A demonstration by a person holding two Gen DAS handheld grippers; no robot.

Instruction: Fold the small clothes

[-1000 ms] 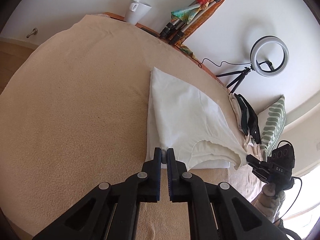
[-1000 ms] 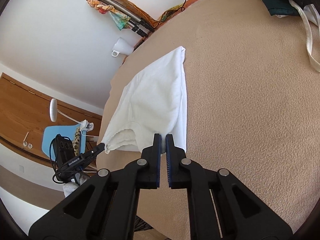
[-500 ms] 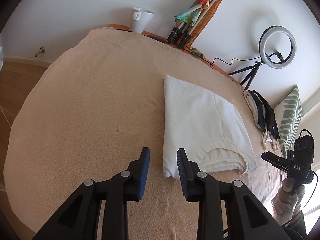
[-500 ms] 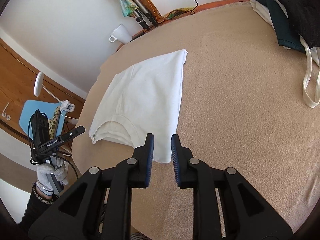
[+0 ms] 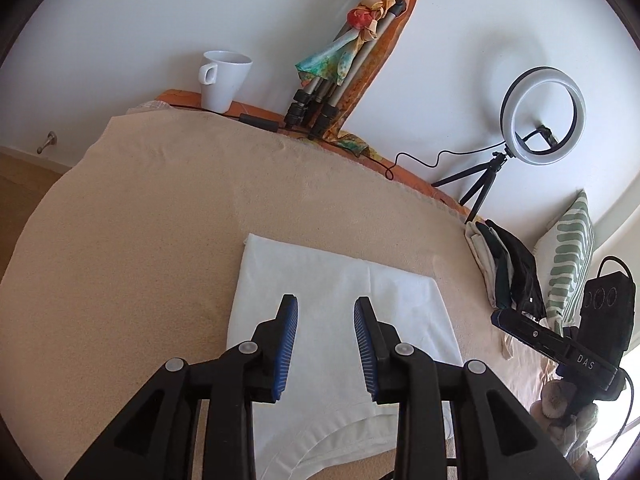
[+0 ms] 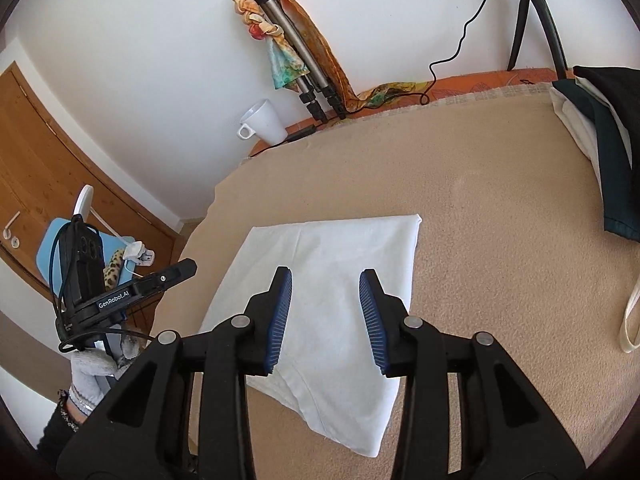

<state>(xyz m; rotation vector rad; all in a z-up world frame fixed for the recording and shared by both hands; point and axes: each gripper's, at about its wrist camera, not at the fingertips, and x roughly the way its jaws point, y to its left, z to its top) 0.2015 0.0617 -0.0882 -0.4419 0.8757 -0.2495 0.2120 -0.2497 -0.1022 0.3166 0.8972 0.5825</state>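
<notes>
On the beige blanket spread over the bed (image 5: 120, 280), a white garment (image 5: 332, 292) lies folded into a flat rectangle, well short of the white mug (image 5: 224, 76) at the wall. Both grippers, clamped on its near edge a second ago, have let go: the left gripper (image 5: 326, 312) and right gripper (image 6: 325, 284) hover over the cloth, jaws spread and empty. That fold looks finished; a further fold or the pile of dark clothes (image 6: 600, 128) beyond the garment likely comes next.
</notes>
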